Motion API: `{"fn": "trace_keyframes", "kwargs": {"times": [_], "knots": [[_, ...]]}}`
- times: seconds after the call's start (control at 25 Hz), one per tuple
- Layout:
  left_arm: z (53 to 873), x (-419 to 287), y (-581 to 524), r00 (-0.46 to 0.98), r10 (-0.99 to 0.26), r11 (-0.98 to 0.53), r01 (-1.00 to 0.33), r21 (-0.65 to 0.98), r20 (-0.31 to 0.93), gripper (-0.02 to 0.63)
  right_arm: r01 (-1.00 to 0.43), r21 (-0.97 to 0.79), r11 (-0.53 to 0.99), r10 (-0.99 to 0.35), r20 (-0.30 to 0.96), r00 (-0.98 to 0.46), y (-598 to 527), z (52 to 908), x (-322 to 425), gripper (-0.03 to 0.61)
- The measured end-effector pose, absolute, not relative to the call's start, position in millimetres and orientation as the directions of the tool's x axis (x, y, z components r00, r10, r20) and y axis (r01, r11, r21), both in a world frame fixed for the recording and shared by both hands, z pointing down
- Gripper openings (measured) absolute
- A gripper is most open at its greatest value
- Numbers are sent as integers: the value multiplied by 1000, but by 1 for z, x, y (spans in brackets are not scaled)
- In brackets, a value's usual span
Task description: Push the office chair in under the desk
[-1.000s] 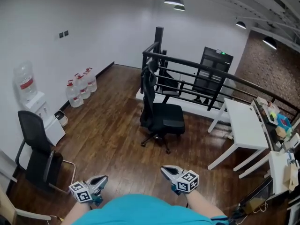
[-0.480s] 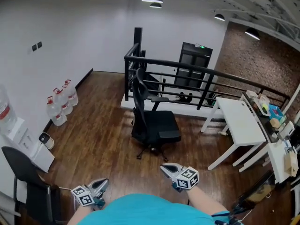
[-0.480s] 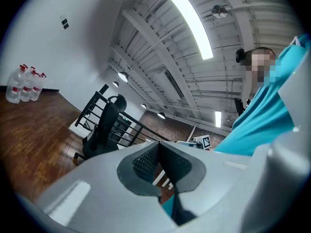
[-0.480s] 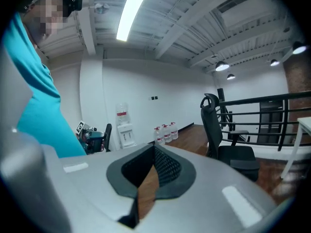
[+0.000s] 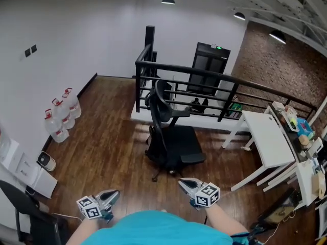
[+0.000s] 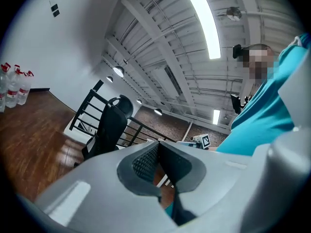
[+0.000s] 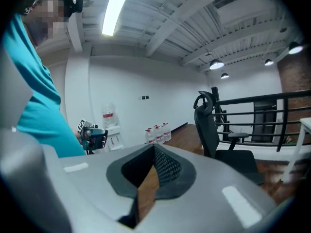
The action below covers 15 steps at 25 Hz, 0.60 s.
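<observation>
The black office chair (image 5: 171,137) stands on the wooden floor in the middle of the head view, its seat turned toward the white desk (image 5: 265,139) at the right, well apart from it. Both grippers are low in that view, close to my teal shirt and short of the chair. My left gripper (image 5: 113,194) is shut and empty. My right gripper (image 5: 183,182) is also shut and empty. The chair (image 6: 109,127) shows beyond the left gripper's (image 6: 158,154) closed jaws. In the right gripper view the chair (image 7: 214,130) stands to the right of the shut right gripper (image 7: 153,154).
A black railing (image 5: 204,75) runs behind the chair, with a dark door (image 5: 207,68) beyond it. Several water bottles (image 5: 60,119) stand by the left wall. A second black chair (image 5: 25,213) is at the lower left. A cluttered table (image 5: 306,137) lies at the far right.
The office chair has come nearer and toward the middle of the head view. The water dispenser and the second chair have slid off to the left. Both grippers stay shut near my body.
</observation>
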<state>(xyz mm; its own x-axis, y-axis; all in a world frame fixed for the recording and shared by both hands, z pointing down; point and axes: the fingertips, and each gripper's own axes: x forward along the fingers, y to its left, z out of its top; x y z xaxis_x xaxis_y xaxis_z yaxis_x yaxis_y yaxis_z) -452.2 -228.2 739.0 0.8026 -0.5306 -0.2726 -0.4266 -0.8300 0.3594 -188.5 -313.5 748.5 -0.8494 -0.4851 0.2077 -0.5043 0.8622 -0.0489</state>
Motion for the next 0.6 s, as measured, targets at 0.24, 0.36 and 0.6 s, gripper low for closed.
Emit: {"fn": "trace_keyframes", "kwargs": {"times": [0.24, 0.36, 0.6], "knots": [[668, -448, -318, 752, -620, -767, -523, 371, -224, 23, -421, -30, 907, -410, 170, -896, -409, 672, -186, 2], [688, -457, -393, 708, -676, -715, -563, 415, -203, 25, -378, -23, 926, -368, 173, -913, -481, 671, -193, 3], [697, -457, -493, 690, -691, -701, -568, 432, -213, 25, -349, 32, 936, -349, 183, -919, -573, 688, -206, 3]]}}
